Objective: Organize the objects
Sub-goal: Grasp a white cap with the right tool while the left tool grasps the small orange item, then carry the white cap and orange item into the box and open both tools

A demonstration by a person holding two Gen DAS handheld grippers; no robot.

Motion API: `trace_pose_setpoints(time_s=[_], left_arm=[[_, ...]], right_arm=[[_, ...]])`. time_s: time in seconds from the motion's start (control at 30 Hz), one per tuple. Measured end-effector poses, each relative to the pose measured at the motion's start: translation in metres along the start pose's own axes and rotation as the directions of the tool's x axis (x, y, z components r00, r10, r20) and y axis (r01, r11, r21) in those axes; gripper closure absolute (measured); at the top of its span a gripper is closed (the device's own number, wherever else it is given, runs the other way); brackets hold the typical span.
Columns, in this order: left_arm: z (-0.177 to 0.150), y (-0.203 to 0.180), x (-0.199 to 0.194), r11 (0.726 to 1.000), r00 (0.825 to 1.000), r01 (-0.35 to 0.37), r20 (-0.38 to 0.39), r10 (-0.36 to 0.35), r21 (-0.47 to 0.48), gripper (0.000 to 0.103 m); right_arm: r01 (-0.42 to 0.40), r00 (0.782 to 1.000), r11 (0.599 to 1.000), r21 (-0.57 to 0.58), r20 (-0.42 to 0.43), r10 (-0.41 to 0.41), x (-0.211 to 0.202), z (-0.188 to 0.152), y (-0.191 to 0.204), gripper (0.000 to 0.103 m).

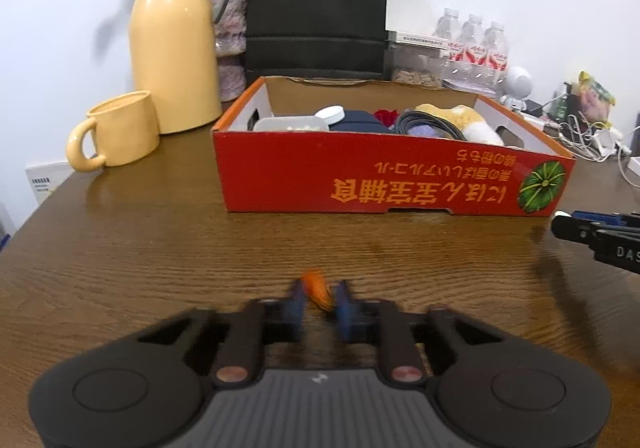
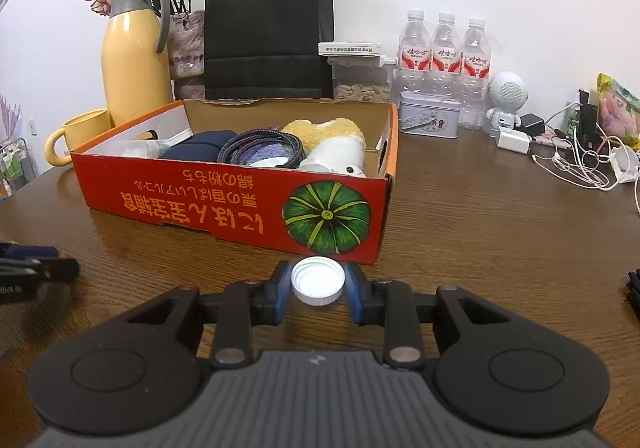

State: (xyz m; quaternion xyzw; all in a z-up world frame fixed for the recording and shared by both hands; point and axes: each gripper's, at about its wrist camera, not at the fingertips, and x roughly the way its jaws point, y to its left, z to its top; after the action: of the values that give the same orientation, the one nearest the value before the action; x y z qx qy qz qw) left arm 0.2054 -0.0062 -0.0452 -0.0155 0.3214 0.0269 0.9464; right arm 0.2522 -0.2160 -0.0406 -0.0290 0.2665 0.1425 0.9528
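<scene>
A red cardboard box point(image 1: 384, 180) stands on the wooden table, also in the right wrist view point(image 2: 224, 204). It holds a plush toy point(image 2: 332, 140), a coiled belt point(image 2: 260, 148), a dark pouch, a clear container point(image 1: 290, 124) and a white lid point(image 1: 330, 113). My left gripper point(image 1: 318, 300) is blurred and shut on a small orange object point(image 1: 318, 288) just above the table. My right gripper point(image 2: 318, 288) is shut on a white bottle cap point(image 2: 318, 282) in front of the box's right corner. The right gripper's tip shows in the left wrist view point(image 1: 592, 234).
A yellow thermos point(image 1: 176, 44) and yellow mug point(image 1: 116, 136) stand left of the box. Behind it are a black paper bag point(image 2: 268, 28), water bottles point(image 2: 444, 48), a tin point(image 2: 430, 114), a white speaker figure point(image 2: 506, 98) and tangled cables point(image 2: 580, 164).
</scene>
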Motion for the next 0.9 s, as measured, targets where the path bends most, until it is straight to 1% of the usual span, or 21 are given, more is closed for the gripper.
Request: trace_pose_setpoints(time_s=[0.27,0.5,0.67,0.9], left_arm=[[-0.002,0.0,-0.003,1.0,1.0,-0.004,0.011,0.004,-0.003,0.094],[0.003,-0.004,-0.018,1.0,0.998,0.008,0.067,-0.009,0.005,0.094],[0.019,-0.011,-0.029,0.999,0.993,0.028,0.115,-0.03,0.019,0.094],[0.051,-0.021,-0.035,0.998,0.983,0.055,0.176,-0.06,0.037,0.094]], right_arm=[[0.005,1.0,1.0,-0.002,0.008,-0.005,-0.003,-0.002,0.001,0.074],[0.003,0.999,1.0,-0.003,0.033,-0.003,-0.012,-0.005,0.008,0.074],[-0.016,0.998,1.0,-0.026,0.066,0.017,-0.022,-0.003,0.022,0.074],[-0.047,0.992,0.998,-0.045,0.114,0.052,-0.025,0.019,0.042,0.074]])
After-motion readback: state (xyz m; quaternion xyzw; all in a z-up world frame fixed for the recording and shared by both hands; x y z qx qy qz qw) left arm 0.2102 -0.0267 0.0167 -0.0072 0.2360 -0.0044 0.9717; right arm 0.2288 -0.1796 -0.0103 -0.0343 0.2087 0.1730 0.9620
